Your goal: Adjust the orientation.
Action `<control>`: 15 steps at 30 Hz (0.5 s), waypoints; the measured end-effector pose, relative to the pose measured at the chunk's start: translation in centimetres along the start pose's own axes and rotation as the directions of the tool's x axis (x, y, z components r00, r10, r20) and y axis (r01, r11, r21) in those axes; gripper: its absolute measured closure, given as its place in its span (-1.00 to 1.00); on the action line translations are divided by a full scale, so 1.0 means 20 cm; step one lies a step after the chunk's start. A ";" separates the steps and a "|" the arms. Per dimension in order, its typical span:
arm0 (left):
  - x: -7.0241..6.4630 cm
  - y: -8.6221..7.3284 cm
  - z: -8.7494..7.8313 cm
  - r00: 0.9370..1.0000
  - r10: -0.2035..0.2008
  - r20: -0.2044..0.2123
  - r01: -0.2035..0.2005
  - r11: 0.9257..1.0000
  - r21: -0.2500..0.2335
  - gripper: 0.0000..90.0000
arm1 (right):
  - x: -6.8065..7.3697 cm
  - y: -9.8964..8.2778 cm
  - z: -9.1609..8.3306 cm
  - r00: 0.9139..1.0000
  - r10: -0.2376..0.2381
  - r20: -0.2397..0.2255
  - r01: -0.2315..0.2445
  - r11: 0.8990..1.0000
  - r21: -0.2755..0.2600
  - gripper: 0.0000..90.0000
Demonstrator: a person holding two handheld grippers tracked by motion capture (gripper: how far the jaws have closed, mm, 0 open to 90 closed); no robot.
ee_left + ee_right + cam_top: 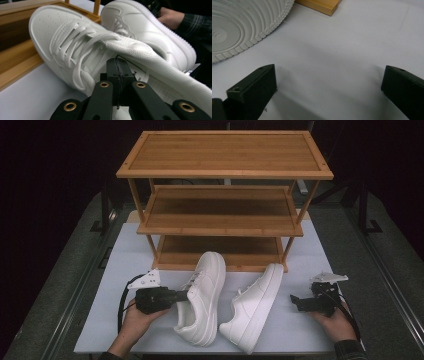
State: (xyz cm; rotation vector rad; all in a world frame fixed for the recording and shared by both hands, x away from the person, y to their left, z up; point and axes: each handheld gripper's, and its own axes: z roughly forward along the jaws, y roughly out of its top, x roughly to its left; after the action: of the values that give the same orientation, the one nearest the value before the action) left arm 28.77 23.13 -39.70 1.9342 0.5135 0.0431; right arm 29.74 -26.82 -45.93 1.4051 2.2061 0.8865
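In the lower left of the high view the left gripper [181, 296] sits at the collar of the left shoe [202, 295], which stands upright at the centre bottom of the frame, its toe just in front of the lowest shelf of the wooden rack [225, 200]. In the left gripper view the jaws stand pressed together, with only a thin seam between them, at the padded collar edge of the left shoe [82, 50]; they seem clamped on that thin rim, though the pinched material itself is hidden. The risk, as I judge it: such a shallow bite on soft padding could slip if the shoe is lifted, so that it swings toe-down, drops, or knocks the neighbour. The toe could also catch the rack's front rail

Just right of centre lies the right shoe [252, 307], tipped on its side with the sole facing right, near the first but apart from it. A careless swing of either gripper could shove it off the white mat [300, 340]

At the lower right the right gripper [296, 301] hangs near that sole. In the right gripper view its jaws stand wide apart over bare mat, holding and touching nothing, with the ribbed sole of the right shoe [242, 27] in the upper left
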 end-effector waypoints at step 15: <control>-0.03 0.07 0.11 0.999 0.037 0.022 -0.038 0.999 0.012 1.00 | 0.00 0.00 0.00 1.000 0.000 -0.001 0.000 1.000 0.000 -1.00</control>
State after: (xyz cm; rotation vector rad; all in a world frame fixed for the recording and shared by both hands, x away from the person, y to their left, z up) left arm 29.28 20.59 -39.29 1.9541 0.4643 0.0433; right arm 29.74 -26.83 -45.93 1.4051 2.2066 0.8870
